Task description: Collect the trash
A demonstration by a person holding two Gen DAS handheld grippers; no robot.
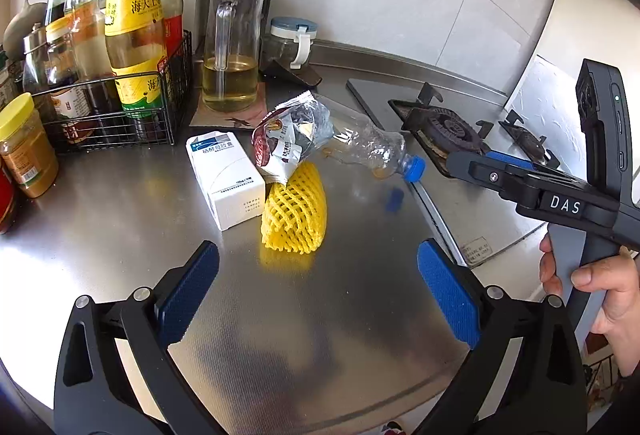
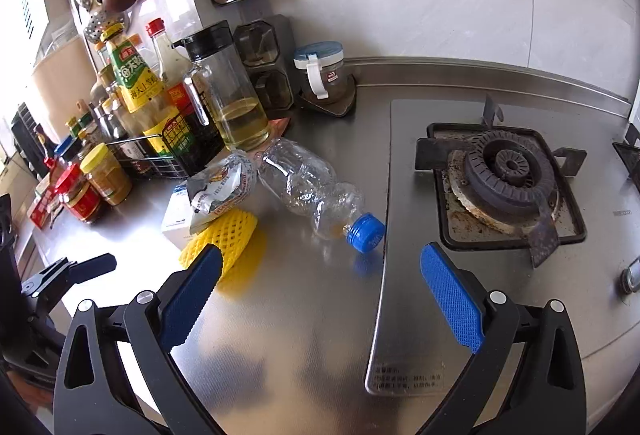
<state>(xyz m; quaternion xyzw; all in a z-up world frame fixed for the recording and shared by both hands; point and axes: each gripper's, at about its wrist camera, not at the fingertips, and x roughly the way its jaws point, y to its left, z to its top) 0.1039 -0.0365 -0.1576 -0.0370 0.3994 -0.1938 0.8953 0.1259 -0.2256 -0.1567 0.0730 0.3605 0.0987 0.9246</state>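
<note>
On the steel counter (image 1: 280, 315) lies a small heap of trash. It holds a yellow foam fruit net (image 1: 294, 213) (image 2: 224, 239), a white carton (image 1: 226, 177) (image 2: 176, 217), a crumpled foil snack wrapper (image 1: 286, 139) (image 2: 222, 185) and a crushed clear plastic bottle with a blue cap (image 1: 372, 145) (image 2: 316, 191). My left gripper (image 1: 318, 289) is open, just short of the net, with nothing between its fingers. My right gripper (image 2: 320, 295) is open too, short of the bottle's cap. In the left wrist view the right gripper's body (image 1: 532, 187) reaches in from the right, held by a hand (image 1: 596, 283).
A wire rack of sauce bottles (image 1: 112, 75) (image 2: 152, 115), jars (image 1: 26, 147) (image 2: 92, 187), a glass oil jug (image 1: 232, 43) (image 2: 232, 95) and a lidded jar (image 1: 290, 39) (image 2: 322, 71) line the back left. A gas hob with a burner (image 2: 508, 175) (image 1: 448, 127) fills the right.
</note>
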